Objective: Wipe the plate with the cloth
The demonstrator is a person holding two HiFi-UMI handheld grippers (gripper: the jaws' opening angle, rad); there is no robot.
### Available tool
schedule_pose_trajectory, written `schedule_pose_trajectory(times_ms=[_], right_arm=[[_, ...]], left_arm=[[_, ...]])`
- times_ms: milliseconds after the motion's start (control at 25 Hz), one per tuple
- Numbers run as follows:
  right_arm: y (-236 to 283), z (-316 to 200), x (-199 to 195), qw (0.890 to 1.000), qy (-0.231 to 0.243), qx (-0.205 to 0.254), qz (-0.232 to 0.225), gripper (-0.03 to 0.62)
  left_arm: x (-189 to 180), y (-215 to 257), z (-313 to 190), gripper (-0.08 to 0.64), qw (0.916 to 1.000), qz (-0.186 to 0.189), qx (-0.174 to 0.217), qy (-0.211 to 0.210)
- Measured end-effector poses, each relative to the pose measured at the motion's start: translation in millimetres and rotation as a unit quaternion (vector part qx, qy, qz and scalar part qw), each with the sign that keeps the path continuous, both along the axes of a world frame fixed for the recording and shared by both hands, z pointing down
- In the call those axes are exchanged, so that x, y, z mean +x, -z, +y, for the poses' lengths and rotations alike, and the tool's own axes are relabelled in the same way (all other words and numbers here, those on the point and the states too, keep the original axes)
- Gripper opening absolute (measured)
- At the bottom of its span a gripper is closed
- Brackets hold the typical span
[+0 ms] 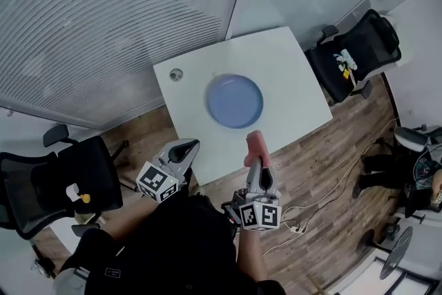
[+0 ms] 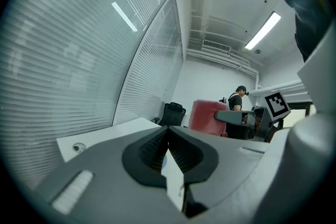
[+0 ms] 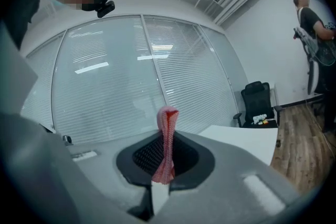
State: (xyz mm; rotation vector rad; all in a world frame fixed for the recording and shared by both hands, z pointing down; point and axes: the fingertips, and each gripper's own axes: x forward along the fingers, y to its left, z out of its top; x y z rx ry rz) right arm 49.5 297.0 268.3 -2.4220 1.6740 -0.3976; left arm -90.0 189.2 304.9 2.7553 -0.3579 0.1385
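On the left, close to the near edge of the white table (image 1: 297, 72), the left gripper (image 1: 189, 145) has its jaws pressed together with nothing in them, the blue plate (image 1: 235, 101) lies mid-table, and the right gripper (image 1: 255, 151) pinches the red cloth (image 1: 254, 139).

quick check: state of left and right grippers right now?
Left gripper: closed, nothing between the jaws.
Right gripper: closed on a pink-red mesh cloth.

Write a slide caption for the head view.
Right tool holds pink cloth near round blue plate on white table; left tool shut.
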Motion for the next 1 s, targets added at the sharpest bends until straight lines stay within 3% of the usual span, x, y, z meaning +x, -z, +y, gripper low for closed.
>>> schedule_pose_trajectory(times_ms=[280,480,680,1000], right_arm=[[0.7,-75.2,29.3,0.999,-0.026,-0.024,0.017,0.011],[-11.7,-107.0,42.3,0.998,-0.011,-0.052,0.031,0.011],[-30.7,-122.8,60.9,0.997,0.035,-0.066,0.032,0.011],[-61.0,-161.8,84.8,0.986,0.149,-0.072,0.034,0.011]], left_arm=[[36.4,-15.4,-70.7,0.003,0.9987,-0.009,-0.023,-0.044],[49.2,-46.7,-96.5,0.003,0.9972,-0.039,-0.038,-0.052],[64.1,-76.2,-100.7,0.003,0.9971,-0.063,-0.039,-0.019],[92.8,-124.9,-104.5,0.003,0.9855,-0.109,-0.099,0.085]])
